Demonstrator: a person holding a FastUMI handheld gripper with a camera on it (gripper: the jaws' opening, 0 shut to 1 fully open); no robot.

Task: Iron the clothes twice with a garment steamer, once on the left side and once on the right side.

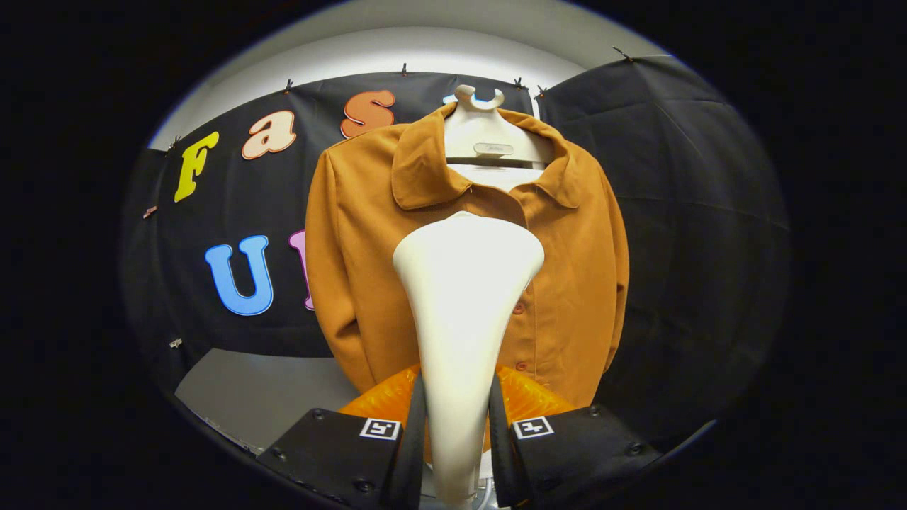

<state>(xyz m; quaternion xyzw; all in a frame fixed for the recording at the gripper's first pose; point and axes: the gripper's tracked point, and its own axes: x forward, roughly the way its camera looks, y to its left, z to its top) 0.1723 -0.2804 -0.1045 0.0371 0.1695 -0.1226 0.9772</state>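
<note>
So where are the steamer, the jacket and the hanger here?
steamer (464, 283): gripper view, on its white head, handle held between the fingers of the gripper (457, 432).
jacket (354, 269): gripper view, on its front panel.
hanger (489, 134): gripper view, on its white neck.

A white hanger stand (476, 131) rises before the black cloth wall (673, 212).
</note>
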